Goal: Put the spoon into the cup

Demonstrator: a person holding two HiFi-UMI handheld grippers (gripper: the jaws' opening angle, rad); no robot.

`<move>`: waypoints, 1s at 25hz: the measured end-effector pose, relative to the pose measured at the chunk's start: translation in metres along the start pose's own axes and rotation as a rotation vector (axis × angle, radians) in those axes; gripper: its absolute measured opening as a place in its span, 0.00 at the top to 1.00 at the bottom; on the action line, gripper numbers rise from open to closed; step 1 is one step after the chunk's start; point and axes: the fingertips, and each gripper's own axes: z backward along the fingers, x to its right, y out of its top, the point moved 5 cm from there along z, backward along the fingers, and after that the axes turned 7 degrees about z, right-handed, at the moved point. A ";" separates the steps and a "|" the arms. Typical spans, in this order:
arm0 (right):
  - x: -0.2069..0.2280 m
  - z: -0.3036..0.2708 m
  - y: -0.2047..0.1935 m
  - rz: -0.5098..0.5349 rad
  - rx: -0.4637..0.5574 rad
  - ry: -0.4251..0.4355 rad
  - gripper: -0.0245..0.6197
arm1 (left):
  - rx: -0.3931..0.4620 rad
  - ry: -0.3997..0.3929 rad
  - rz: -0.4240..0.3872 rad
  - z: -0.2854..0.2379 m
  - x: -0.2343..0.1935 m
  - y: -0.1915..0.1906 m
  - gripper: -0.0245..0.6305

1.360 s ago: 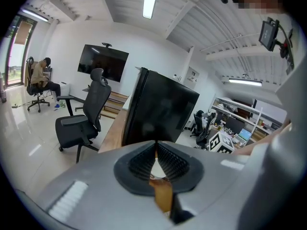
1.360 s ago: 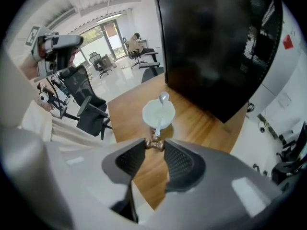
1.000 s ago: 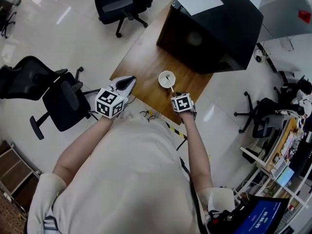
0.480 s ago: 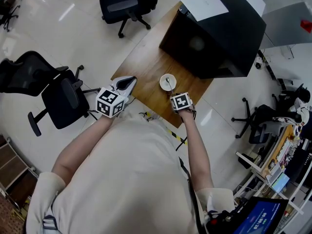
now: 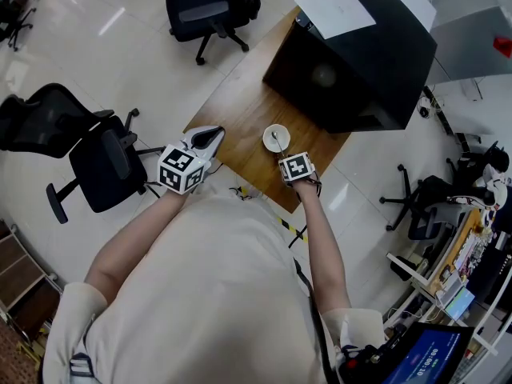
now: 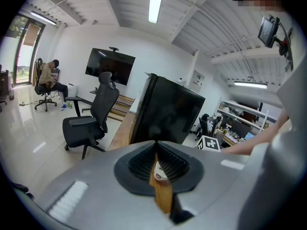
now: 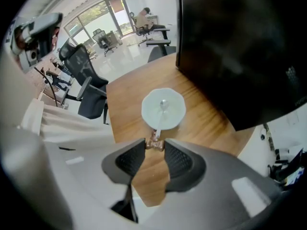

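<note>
- the left gripper (image 5: 210, 137) is held at the table (image 5: 240, 94) edge, jaws pressed together, nothing gripped.
- the cup (image 7: 178, 99) is set on the table, just beyond the right gripper (image 7: 155, 146).
- the spoon (image 7: 159, 116) is leaned in the cup, its brown handle end clamped by the right gripper.

Your right gripper (image 5: 286, 154) has closed in on the cup (image 5: 267, 139), so the gap between them in the middle of the frame is narrower than a second ago. Your head has shifted too: cup, worktop (image 5: 240, 106) and black box (image 5: 360, 62) now sit slightly lower and further right.
</note>
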 end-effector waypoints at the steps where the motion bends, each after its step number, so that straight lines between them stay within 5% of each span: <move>1: 0.002 0.000 -0.001 -0.001 -0.012 -0.009 0.76 | 0.001 0.002 -0.001 0.000 0.000 0.000 0.96; 3: 0.014 0.003 -0.008 0.014 -0.070 -0.084 0.76 | 0.005 0.007 -0.002 0.001 -0.002 0.001 0.96; 6: 0.009 -0.002 -0.002 0.010 -0.027 -0.037 0.76 | 0.010 0.013 -0.002 0.003 -0.003 0.002 0.96; 25: 0.017 -0.003 0.009 0.020 -0.048 -0.070 0.76 | 0.025 0.022 0.001 0.008 -0.011 0.006 0.96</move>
